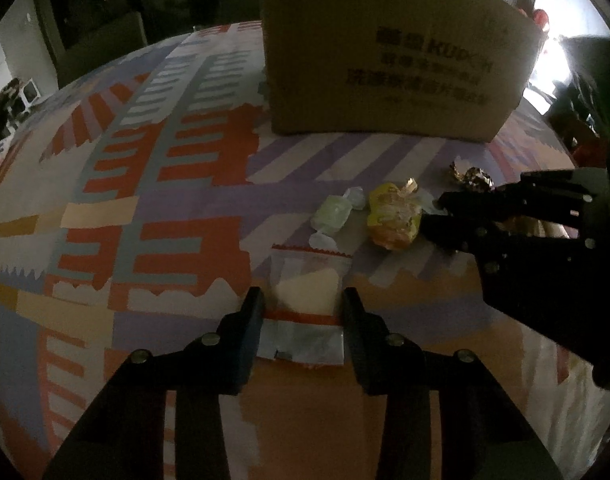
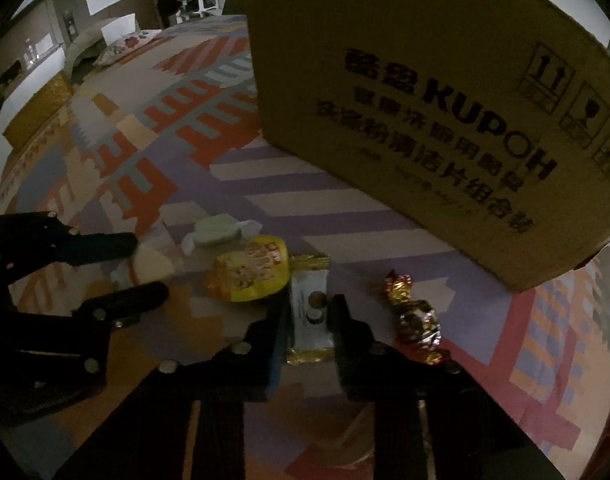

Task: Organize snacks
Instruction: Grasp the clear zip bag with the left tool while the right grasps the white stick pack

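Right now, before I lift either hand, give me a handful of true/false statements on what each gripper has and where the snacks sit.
1. The left gripper has its fingers on either side of a clear packet with red trim. True.
2. The right gripper is over the yellow packet. False: its fingers flank a white bar with gold ends.
3. The cardboard box stands behind the snacks. True.
4. The foil-wrapped candy is inside the box. False: it lies on the tablecloth.
5. The pale green candy lies beside the yellow packet. True.
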The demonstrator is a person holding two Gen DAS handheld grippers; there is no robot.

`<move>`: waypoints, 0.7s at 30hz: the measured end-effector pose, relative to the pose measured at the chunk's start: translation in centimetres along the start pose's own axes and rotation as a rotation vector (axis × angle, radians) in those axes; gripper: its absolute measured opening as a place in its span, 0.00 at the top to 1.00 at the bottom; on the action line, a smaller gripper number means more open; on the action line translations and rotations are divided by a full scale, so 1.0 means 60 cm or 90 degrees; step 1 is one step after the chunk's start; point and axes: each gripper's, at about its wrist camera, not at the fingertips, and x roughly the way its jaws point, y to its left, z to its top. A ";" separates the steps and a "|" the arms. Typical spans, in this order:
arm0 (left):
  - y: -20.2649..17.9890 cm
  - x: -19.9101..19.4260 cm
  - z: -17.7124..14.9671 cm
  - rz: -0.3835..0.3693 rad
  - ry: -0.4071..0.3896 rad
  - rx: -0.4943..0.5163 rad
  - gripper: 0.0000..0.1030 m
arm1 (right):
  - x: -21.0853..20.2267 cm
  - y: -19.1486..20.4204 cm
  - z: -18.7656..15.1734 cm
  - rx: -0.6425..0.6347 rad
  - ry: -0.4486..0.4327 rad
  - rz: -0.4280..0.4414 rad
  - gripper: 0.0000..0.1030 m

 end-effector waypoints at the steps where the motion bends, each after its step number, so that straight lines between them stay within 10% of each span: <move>1: 0.001 -0.001 0.000 -0.003 -0.001 -0.002 0.65 | -0.001 0.001 -0.001 0.001 0.000 -0.001 0.80; 21: -0.013 -0.089 0.016 -0.021 -0.068 -0.007 0.66 | -0.091 0.015 -0.024 0.083 -0.044 -0.014 0.80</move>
